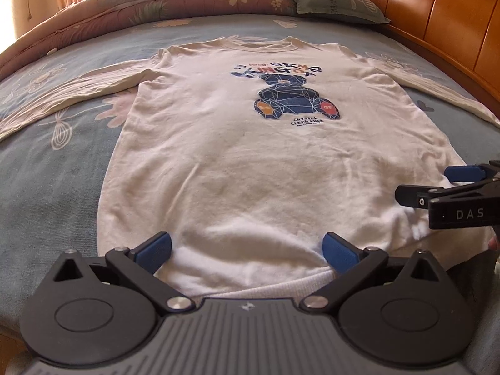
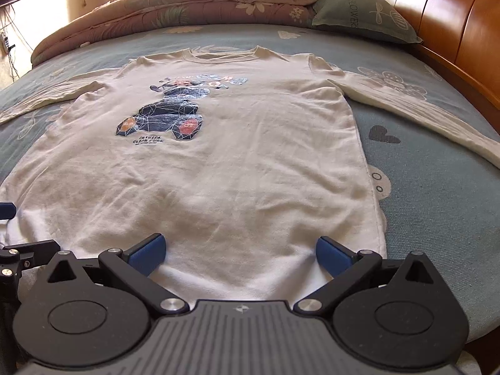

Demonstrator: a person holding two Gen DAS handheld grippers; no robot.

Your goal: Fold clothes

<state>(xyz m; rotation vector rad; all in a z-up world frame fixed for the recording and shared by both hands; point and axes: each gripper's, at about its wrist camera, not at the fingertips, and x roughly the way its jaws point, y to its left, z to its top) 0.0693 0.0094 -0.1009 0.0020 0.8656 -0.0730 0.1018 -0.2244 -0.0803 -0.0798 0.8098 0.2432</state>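
Both claws spread wide over shirt (image 1: 250, 162) hem: left gripper (image 1: 247, 251), right gripper (image 2: 240, 251). Hem edge hidden beneath. Pillow (image 2: 359, 18) reads "FLOWERS"; print text blurred.

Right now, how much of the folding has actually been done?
Almost none, it seems. The white shirt lies flat on the bed, front up, both sleeves spread out, with no fold in it. That laying-out looks finished. In hand: the left gripper and right gripper sit at the bottom hem, jaws open and gripping nothing. Every fold is left to do.
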